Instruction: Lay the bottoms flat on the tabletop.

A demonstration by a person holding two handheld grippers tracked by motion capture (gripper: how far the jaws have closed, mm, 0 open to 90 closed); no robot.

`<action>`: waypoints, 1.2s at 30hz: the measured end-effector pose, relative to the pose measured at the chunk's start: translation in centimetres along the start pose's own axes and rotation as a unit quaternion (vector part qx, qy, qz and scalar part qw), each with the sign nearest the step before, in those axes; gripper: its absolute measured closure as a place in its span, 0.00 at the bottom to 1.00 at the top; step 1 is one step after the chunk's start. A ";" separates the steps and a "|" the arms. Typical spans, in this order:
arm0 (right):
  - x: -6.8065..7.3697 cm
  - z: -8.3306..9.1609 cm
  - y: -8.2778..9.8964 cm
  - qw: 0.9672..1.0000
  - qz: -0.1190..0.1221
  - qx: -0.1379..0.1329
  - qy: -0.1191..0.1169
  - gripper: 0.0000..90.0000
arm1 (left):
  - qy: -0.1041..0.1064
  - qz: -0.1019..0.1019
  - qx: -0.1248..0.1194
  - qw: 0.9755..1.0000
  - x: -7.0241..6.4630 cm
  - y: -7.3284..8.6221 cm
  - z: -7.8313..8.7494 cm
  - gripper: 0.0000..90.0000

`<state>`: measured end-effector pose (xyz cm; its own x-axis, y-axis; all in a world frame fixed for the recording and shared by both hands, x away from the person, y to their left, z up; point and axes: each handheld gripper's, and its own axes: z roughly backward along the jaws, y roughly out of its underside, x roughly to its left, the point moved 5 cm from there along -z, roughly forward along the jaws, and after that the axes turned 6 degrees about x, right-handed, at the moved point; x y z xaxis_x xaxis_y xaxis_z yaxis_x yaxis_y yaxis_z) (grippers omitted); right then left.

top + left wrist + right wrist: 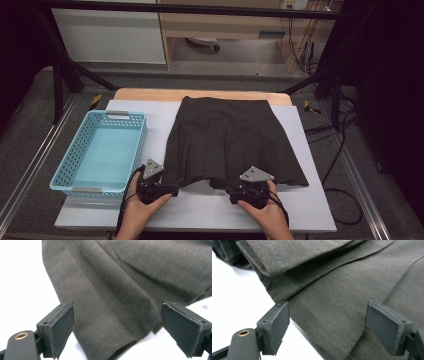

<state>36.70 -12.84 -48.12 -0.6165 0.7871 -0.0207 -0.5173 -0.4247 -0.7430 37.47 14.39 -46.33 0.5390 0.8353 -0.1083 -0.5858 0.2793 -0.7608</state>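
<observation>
A dark pleated skirt [227, 140] lies flat on the white table, waistband at the far side, hem toward me. My left gripper [167, 186] is at the hem's near left corner, and my right gripper [239, 186] is at the hem's near middle-right. In the left gripper view the left gripper [117, 330] stands open with the skirt [120, 290] corner lying between its wide-apart pads. In the right gripper view the right gripper [327, 328] is open too, the skirt [342, 297] hem spread between its pads, which do not press on it.
A light blue perforated basket [100, 152] sits empty on the table's left side, close to my left hand. The white table [200, 210] has bare room along its front edge. Cables hang off the right side on the floor.
</observation>
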 end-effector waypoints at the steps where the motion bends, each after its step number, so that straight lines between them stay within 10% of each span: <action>1: -0.1 0.0 0.0 1.000 0.000 0.000 0.002 0.22 | -0.002 0.003 -0.011 1.000 0.0 -0.2 0.1 0.13; 20: 0.4 -0.4 0.2 1.000 0.013 0.011 0.000 0.23 | 0.022 -0.033 0.041 0.998 -3.1 1.2 -2.6 0.11; 28: 0.4 -0.4 0.3 1.000 0.015 0.012 -0.002 0.24 | 0.004 -0.037 0.033 0.999 -2.0 0.9 -2.6 0.51; 36: 0.5 -0.4 0.3 1.000 0.018 0.012 -0.003 0.27 | 0.001 -0.018 0.028 0.999 -0.8 0.6 -2.1 0.52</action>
<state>36.50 -12.40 -48.59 -0.6381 0.7687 -0.0434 -0.5084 -0.4631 -0.7260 37.93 12.86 -48.01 0.5606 0.8239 -0.0831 -0.5994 0.3345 -0.7272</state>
